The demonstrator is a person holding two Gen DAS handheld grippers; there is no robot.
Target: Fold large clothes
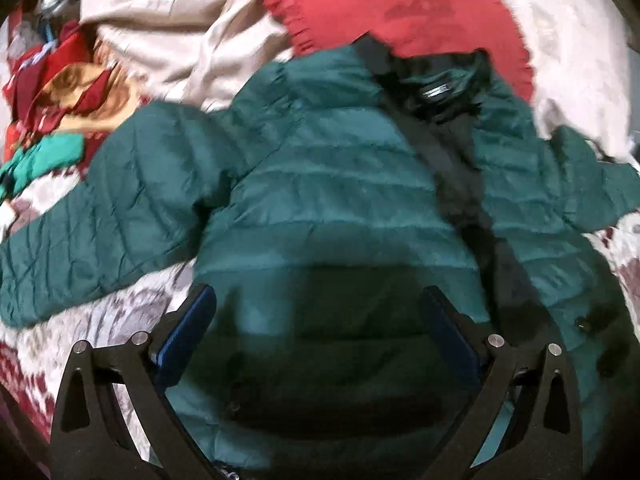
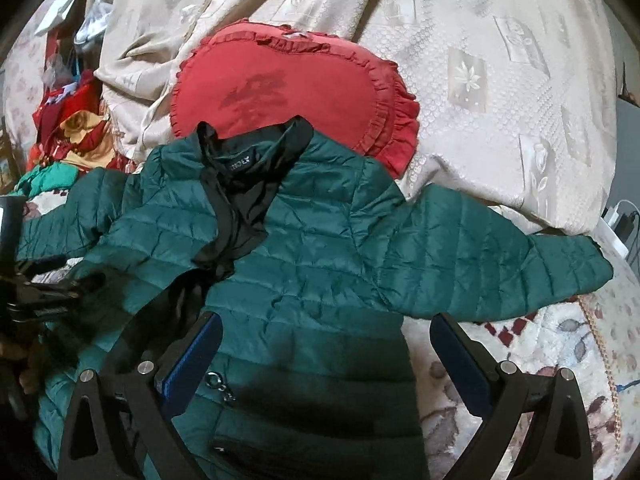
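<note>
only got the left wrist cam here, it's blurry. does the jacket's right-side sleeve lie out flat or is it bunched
Observer: Flat. In the right wrist view that sleeve stretches out sideways over the cream bedspread, cuff free.
Operator: any zip pull i should watch for
Observer: Yes, a metal ring pull sits on the green jacket just beside the right gripper, near its left finger.
Operator: is the right gripper holding anything
Observer: No. Its jaws stand wide apart over the jacket's lower front, nothing between them.
Operator: what's past the sleeve end
Observer: A white charger with cables at the bed's edge.
</note>
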